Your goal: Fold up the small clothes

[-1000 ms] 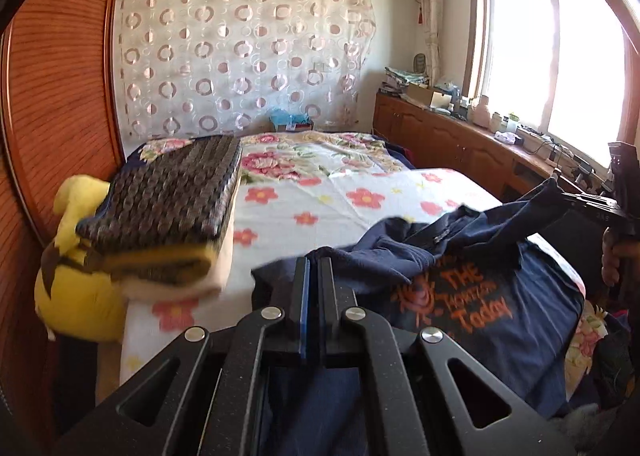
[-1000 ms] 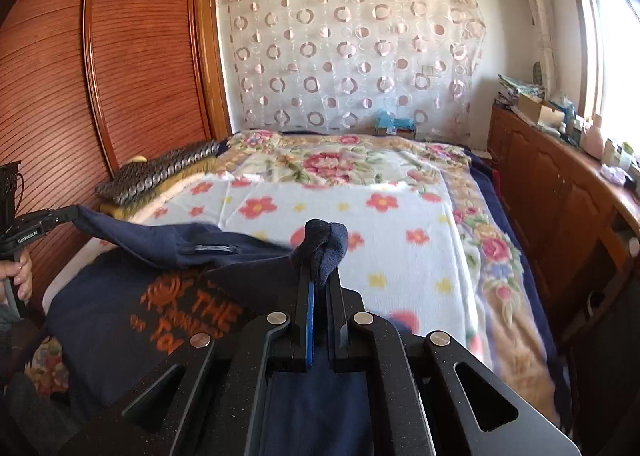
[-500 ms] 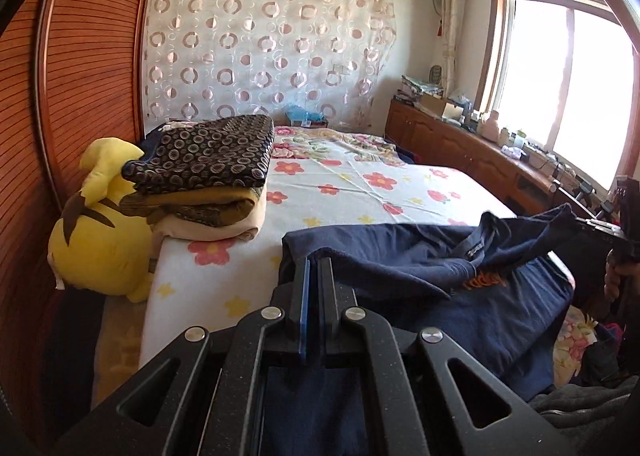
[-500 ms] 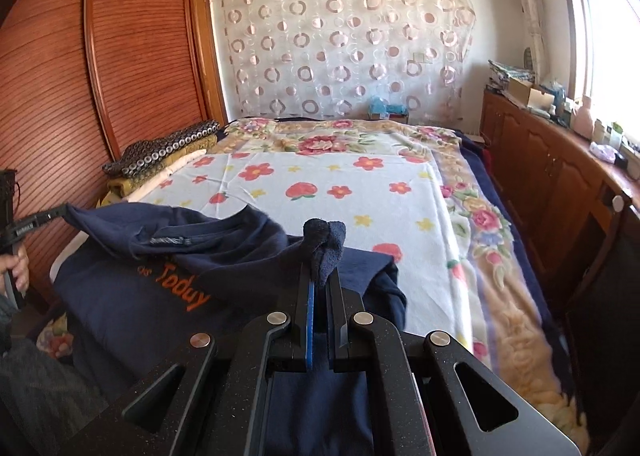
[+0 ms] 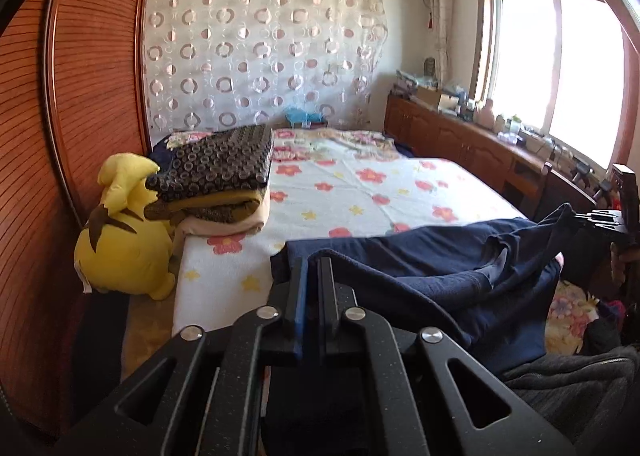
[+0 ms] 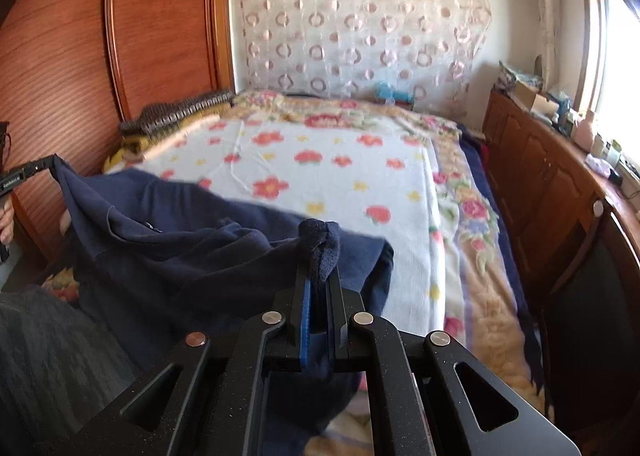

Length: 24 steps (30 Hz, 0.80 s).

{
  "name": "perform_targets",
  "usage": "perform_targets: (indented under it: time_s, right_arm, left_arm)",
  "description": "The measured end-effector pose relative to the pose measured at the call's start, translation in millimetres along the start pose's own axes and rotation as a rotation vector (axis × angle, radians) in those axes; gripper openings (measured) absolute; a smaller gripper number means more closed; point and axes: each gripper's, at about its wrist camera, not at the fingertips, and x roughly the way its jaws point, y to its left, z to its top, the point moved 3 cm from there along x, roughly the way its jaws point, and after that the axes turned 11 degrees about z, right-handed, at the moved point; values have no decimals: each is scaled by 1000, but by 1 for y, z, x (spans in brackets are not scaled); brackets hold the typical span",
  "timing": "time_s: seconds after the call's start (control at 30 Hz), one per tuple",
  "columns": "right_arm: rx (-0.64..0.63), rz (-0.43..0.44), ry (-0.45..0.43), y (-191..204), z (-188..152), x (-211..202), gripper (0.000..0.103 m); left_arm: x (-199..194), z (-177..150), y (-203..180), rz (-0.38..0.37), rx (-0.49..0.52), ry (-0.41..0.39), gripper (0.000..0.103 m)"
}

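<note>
A navy blue T-shirt [image 5: 432,256] lies folded over at the near edge of the bed, its orange print hidden. My left gripper [image 5: 313,262] is shut on one corner of it. My right gripper [image 6: 318,276] is shut on the other corner, a bunch of cloth [image 6: 320,246] sticking up between its fingers. The shirt also shows in the right wrist view [image 6: 180,228], stretched between the two grippers. The right gripper shows at the far right of the left wrist view [image 5: 600,218], the left gripper at the far left of the right wrist view [image 6: 28,172].
The bed has a white floral sheet [image 5: 360,192]. A stack of folded blankets [image 5: 216,176] and a yellow plush toy [image 5: 120,240] sit at the bed's left side, by a wooden wardrobe [image 5: 80,96]. A wooden cabinet [image 6: 560,184] runs along the right under the window.
Both grippers have drawn the held edge of the shirt back toward the near side of the bed and lower. The fold now covers the orange print.
</note>
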Motion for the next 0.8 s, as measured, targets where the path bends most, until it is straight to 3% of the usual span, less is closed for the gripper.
perform_targets:
  time_s: [0.07,0.17,0.23,0.4,0.47,0.53,0.63,0.8]
  right_arm:
    - [14,-27,31,-6,-4,11,8]
    - [17,-86,61,-13,-5,23,15]
    - [26,-80,55,-16,-3,22,21]
    - [33,-95,-6,-20,8,9,38]
    - [39,-118,-24,-27,11,8,40]
    - [47,-127,-36,-34,17,12,40]
    - [85,-96,-30,-44,19,35,40]
    - [125,-42,33,-56,23,81,40]
  left_arm:
    - [10,-5,1,21,10,31,6]
    - [17,-8,3,22,-1,46,25]
    - [18,-5,3,20,-3,39,37]
    - [17,11,1,31,39,12,39]
    - [20,18,2,28,46,2,40]
    - [27,24,3,11,38,2,61]
    - [45,31,5,-6,23,22,67]
    - [89,38,3,-1,40,85,68]
